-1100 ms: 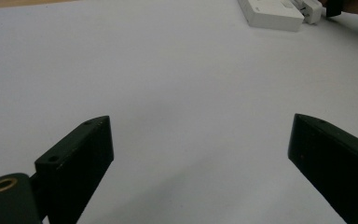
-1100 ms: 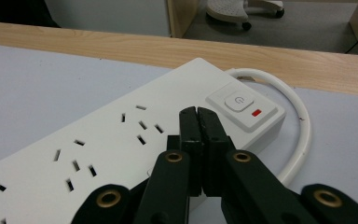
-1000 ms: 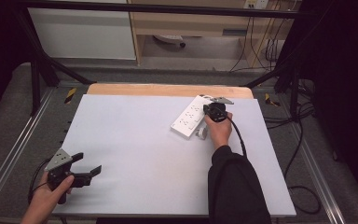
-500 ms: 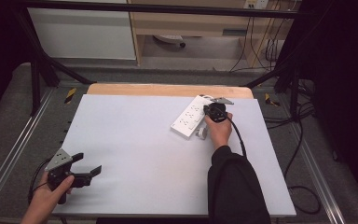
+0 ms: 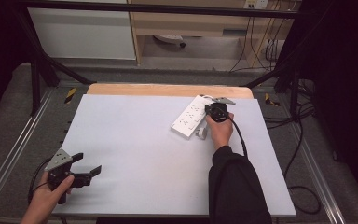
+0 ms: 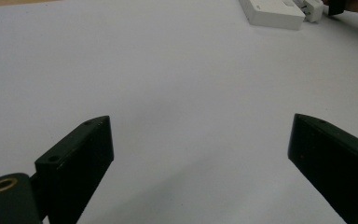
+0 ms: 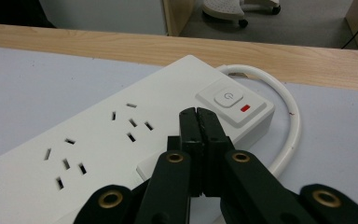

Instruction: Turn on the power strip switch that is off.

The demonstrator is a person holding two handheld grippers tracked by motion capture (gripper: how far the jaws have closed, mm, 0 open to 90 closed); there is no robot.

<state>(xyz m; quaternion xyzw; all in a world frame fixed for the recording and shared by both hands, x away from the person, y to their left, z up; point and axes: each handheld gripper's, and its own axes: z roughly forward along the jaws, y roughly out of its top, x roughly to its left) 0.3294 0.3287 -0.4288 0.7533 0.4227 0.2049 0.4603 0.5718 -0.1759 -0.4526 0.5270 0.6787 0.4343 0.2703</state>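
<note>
Item: white power strip (image 5: 190,117), lying flat and aslant on the far right part of the pale grey table (image 5: 149,149), its long axis running from near-left to far-right in the high view. Face up; several sets of socket slots (image 7: 133,122) in a row along the top. At its far end, a raised white power button (image 7: 227,97) with a small red indicator (image 7: 244,108) beside it. A white cable (image 7: 286,116) leaves that end and curves round in a loop on the table (its further run is hidden behind the jaws). A small white plug-like piece (image 5: 202,133) lies just beside the strip's near edge, by the hand; its exact form is too small to tell. Right gripper (image 7: 199,114): held in the person's right hand (image 5: 220,130), black sleeve behind it, jaws pressed together with nothing between them, tips poised over the strip's top face just short of the power button; whether they touch the casing cannot be told. Left gripper (image 5: 84,168): held in the left hand (image 5: 51,193) at the near left corner of the table, well apart from the strip, jaws spread wide over bare table surface, nothing between them. A strip of bare wood (image 5: 168,89) edges the table on its far side.
</note>
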